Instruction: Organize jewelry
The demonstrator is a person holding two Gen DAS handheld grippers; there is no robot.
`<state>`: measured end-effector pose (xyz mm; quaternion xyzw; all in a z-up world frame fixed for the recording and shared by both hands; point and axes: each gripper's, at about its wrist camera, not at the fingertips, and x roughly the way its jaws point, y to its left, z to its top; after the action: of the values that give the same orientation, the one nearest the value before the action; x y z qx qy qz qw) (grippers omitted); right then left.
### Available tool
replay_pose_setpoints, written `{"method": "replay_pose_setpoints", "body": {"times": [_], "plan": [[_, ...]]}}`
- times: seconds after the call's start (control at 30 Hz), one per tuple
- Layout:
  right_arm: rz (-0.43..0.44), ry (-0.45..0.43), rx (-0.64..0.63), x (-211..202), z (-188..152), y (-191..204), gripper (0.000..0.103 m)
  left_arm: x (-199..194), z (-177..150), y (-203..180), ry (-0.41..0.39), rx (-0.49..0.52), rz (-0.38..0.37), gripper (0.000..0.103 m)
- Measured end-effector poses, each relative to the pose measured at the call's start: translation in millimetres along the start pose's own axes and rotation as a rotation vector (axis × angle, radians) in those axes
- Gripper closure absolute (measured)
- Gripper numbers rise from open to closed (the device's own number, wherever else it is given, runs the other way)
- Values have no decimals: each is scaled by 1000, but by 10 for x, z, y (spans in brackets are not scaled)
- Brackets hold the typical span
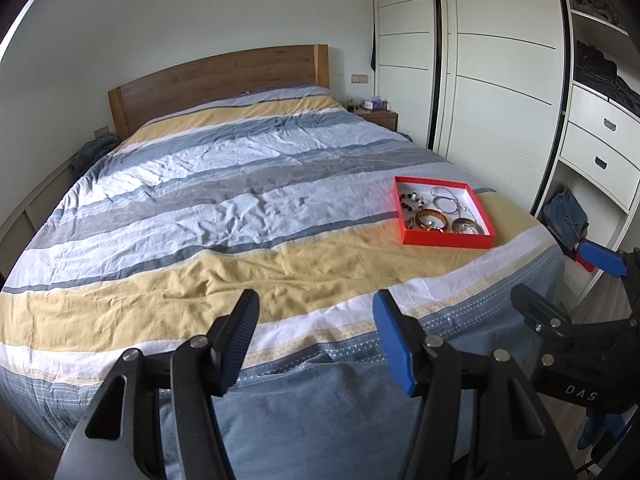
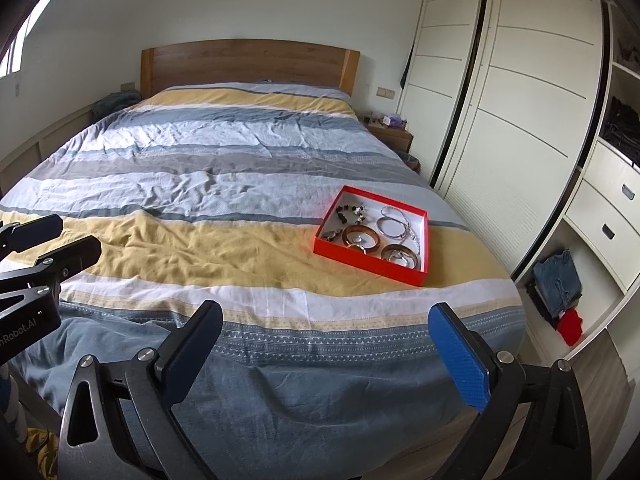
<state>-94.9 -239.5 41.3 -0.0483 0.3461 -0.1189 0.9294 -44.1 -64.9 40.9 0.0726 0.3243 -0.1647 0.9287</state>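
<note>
Red tray [image 2: 370, 264] w/ bracelets [image 2: 361, 236] is seen on the bed [image 2: 200, 248], near its wardrobe-side edge, while left gripper [image 1: 316, 336] & right gripper [image 2: 326, 354] are held released, nothing gripped, well short of tray.

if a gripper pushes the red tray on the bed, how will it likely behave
The red tray looks like thin card with low walls, so probably light. It sits on a soft, wrinkled duvet, so a push may snag or tilt it rather than slide it cleanly. The loose bangles and beads inside would likely shift or rattle.
</note>
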Motion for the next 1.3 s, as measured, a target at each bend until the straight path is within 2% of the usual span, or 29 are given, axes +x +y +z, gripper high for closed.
{"method": "replay_pose_setpoints", "body": {"times": [0.53,1.3], "plan": [[-17,49,-17,260,13,16,2,288,-23,-14,57,-2,-18,46],[-12,76,-19,396,-8,51,2,358,-46,-7,66,-4,-20,46]]}}
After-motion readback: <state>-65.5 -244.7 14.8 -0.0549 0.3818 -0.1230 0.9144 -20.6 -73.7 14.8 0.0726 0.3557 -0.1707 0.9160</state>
